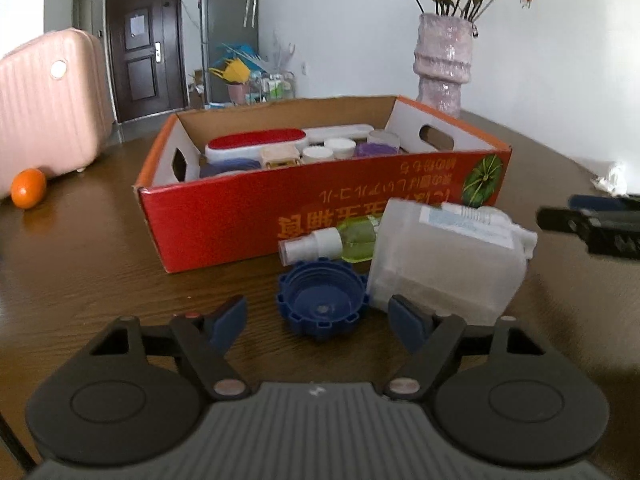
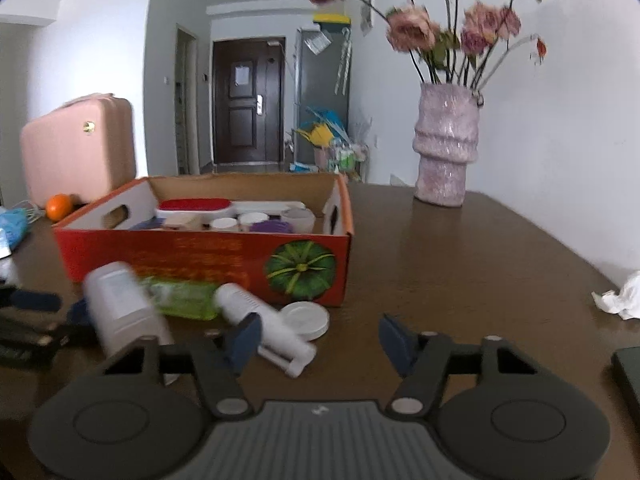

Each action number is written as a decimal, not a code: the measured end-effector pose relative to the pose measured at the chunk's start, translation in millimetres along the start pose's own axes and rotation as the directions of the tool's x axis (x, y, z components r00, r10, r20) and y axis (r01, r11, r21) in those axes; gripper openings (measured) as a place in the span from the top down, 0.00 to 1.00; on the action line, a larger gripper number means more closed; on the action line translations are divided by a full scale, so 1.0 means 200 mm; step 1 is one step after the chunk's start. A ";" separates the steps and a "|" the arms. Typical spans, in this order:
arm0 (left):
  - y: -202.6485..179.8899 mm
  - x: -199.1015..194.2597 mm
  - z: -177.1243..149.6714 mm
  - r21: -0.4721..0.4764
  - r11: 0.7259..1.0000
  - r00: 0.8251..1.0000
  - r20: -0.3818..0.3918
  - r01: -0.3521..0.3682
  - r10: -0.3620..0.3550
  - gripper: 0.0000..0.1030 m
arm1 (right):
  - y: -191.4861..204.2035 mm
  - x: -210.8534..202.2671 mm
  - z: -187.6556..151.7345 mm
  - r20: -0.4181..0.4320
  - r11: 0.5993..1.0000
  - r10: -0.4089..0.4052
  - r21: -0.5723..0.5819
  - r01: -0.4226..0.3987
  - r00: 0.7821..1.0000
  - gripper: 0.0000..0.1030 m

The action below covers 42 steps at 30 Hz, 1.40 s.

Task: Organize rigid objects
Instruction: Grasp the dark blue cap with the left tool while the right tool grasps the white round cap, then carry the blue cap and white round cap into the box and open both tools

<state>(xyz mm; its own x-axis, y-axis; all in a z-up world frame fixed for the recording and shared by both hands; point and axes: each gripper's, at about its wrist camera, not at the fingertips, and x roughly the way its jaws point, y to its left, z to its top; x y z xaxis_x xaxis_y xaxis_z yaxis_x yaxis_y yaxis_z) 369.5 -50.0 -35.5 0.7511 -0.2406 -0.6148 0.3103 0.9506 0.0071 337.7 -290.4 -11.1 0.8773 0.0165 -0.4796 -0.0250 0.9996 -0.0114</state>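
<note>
A red cardboard box [image 1: 224, 220] on the brown table holds a red-topped white brush [image 1: 256, 144], white-lidded jars and other small items. In front of it lie a green spray bottle [image 1: 344, 238], a blue ribbed cap [image 1: 322, 304] and a frosted white jar [image 1: 444, 260]. My left gripper [image 1: 316, 322] is open, the blue cap just ahead between its fingertips, untouched. My right gripper [image 2: 320, 340] is open and holds nothing. A white tube bottle [image 2: 268, 326] lies by its left finger, with a white lid [image 2: 306, 320] beyond. The white jar [image 2: 120, 308] looks blurred at left.
A pink vase [image 2: 446, 148] of dried flowers stands at the back right. A crumpled tissue [image 2: 618, 294] and a dark flat object [image 2: 628, 376] lie at the right. An orange [image 1: 28, 188] and a pink suitcase [image 1: 48, 108] sit left of the box.
</note>
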 end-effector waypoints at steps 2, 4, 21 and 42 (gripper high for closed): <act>0.01 0.03 0.00 0.003 1.000 1.000 -0.010 0.000 0.000 0.35 | -0.04 0.11 0.03 -0.050 1.000 0.010 0.030 -0.009 0.999 0.45; 0.03 0.05 0.00 -0.015 1.000 1.000 -0.012 0.015 -0.016 0.40 | -0.07 0.18 0.04 -0.069 0.999 0.016 0.047 -0.013 0.997 0.48; 0.09 0.05 0.00 -0.063 0.997 0.999 0.010 0.032 -0.032 0.47 | 0.01 0.36 0.04 -0.136 0.997 0.075 0.013 -0.074 0.988 0.64; -0.12 -0.72 -0.29 -0.024 0.999 0.984 0.175 -0.033 0.036 0.47 | 0.21 -0.55 -0.22 0.014 0.987 0.158 0.000 -0.158 0.987 0.64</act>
<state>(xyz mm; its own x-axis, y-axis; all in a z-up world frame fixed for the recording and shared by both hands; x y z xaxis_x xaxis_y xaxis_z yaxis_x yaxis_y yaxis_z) 220.2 -27.0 6.3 0.8522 -0.2365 -0.4666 0.2718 0.9623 0.0087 218.7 -251.0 3.7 0.8691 0.1749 -0.4627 -0.1638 0.9844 0.0645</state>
